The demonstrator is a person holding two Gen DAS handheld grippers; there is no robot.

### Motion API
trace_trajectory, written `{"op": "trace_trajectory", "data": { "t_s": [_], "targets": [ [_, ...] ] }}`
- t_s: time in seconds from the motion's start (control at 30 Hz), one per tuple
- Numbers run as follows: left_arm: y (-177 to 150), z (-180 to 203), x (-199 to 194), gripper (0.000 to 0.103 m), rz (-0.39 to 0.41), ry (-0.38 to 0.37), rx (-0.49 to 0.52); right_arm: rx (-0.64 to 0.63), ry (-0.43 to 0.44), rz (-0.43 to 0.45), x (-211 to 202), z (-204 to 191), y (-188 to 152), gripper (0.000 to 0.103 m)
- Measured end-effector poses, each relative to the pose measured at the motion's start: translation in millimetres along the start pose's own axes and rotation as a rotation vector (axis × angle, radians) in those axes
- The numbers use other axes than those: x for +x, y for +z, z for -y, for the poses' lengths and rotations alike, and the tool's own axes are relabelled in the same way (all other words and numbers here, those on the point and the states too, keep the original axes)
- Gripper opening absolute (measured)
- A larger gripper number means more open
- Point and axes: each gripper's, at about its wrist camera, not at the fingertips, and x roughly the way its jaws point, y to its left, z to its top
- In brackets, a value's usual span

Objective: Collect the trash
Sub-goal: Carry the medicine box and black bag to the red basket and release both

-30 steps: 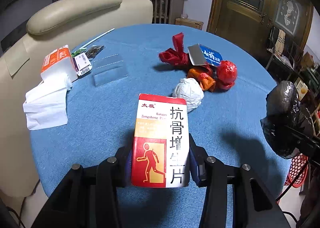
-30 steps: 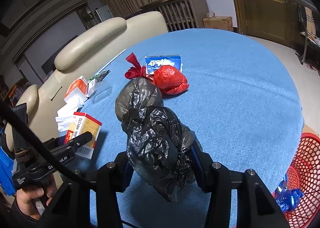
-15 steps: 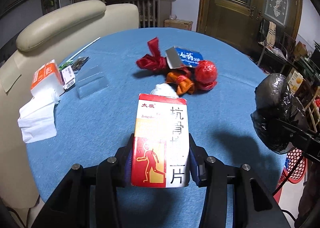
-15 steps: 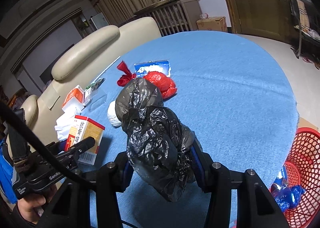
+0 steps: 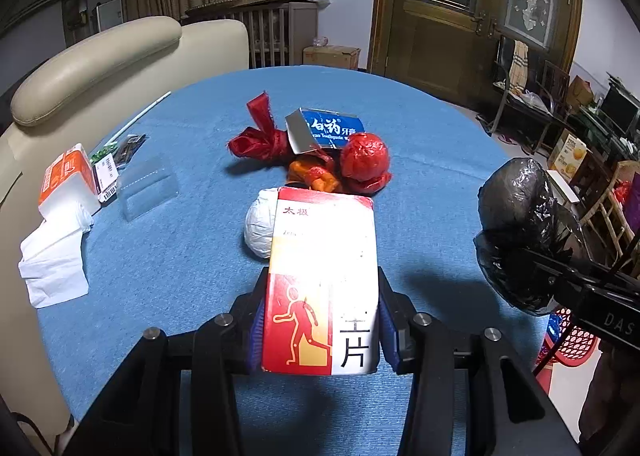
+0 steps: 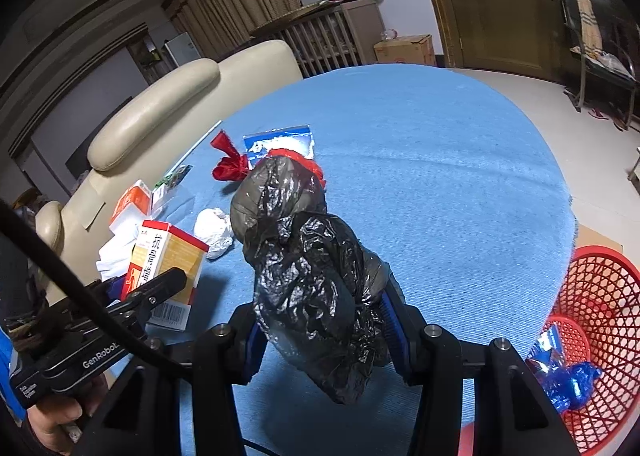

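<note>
Clamped in the left gripper (image 5: pixel 320 330): a red, yellow and white medicine box (image 5: pixel 322 280) with a walking-figure print, upright above the blue tablecloth (image 5: pixel 180 256). Pinched in the right gripper (image 6: pixel 320 330): a crumpled, glossy black plastic bag (image 6: pixel 308 256). Far right, on the floor: a red mesh basket (image 6: pixel 600 296).

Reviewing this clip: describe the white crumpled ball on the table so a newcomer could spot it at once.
Start at the round blue table and find the heap of red and orange bags near its middle. Just on the near side of that heap lies the white crumpled ball. It is the only white, rounded lump there; the other white things are flat tissues at the edge.
</note>
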Motion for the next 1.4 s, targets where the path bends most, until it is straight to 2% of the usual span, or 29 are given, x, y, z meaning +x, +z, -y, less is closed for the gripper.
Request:
{"op": "trace_trajectory", "data": {
  "t_s": [0.37, 0.67, 1.17, 1.4],
  "targets": [
    [3, 13, -1, 0.048, 0.009, -0.010, 0.031, 0.044, -0.026, 0.042, -25, 22, -2, 0.053],
    [10, 37, -2, 0.048, 0.019, -0.037, 0.082, 0.124, -0.097, 0.084, -53, 65, -9, 0.053],
    [32, 120, -6, 0.048, 0.057, -0.163, 0.212, 0.318, -0.306, 0.150, -111, 166, -40, 0.053],
    [35, 160, -7, 0.048, 0.067, -0.216, 0.268, 0.397, -0.365, 0.148, -126, 202, -55, 0.053]
  ]
}}
